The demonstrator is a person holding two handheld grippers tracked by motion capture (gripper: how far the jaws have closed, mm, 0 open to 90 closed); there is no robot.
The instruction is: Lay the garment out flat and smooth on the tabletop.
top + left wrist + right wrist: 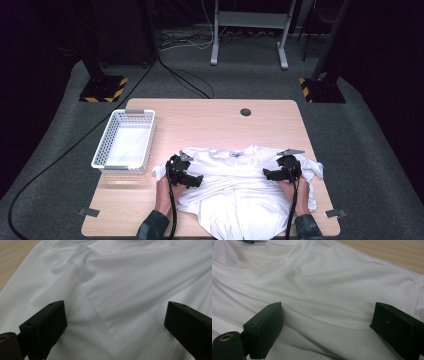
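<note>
a white t-shirt (240,185) lies spread on the near half of the counter (210,120). left gripper (187,179) and right gripper (277,173) hover over its two shoulders, fingers (50,325) wide, nothing between them. farther left, a white basket (125,141).

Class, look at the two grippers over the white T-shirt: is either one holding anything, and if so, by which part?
Nothing is held. The left gripper and right gripper both stand open above the white mesh-fabric T-shirt, jaws apart with no cloth pinched.
</note>
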